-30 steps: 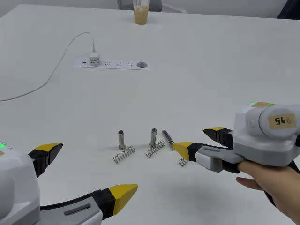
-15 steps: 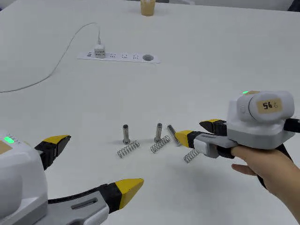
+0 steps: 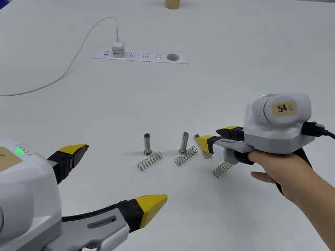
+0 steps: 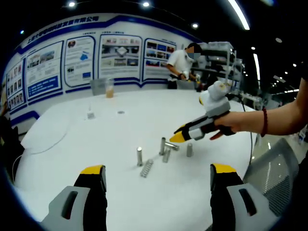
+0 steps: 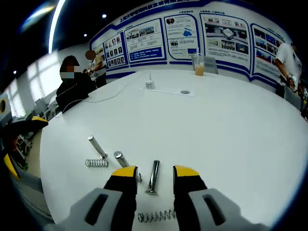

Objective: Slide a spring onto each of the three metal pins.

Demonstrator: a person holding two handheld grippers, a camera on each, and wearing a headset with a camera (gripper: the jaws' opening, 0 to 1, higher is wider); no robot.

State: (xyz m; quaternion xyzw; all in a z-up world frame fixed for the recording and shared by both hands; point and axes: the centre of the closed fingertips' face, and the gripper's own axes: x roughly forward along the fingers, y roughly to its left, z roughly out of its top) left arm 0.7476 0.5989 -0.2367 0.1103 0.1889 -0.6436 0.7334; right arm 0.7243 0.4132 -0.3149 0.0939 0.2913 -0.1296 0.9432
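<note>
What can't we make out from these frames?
Lying pin: head view, mostly behind a jaw of the right gripper.
Middle spring: right gripper view, mostly behind a jaw.
Cup: head view, cut by the top edge.
Wall posters: both gripper views, text too small.

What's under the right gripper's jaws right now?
A metal pin lies flat on the table between the open jaws of the right gripper, a spring beside it. In the head view the jaws cover most of it.

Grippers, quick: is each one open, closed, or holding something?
Left gripper: open, holding nothing.
Right gripper: open, jaws either side of the lying pin, not gripping it.
</note>
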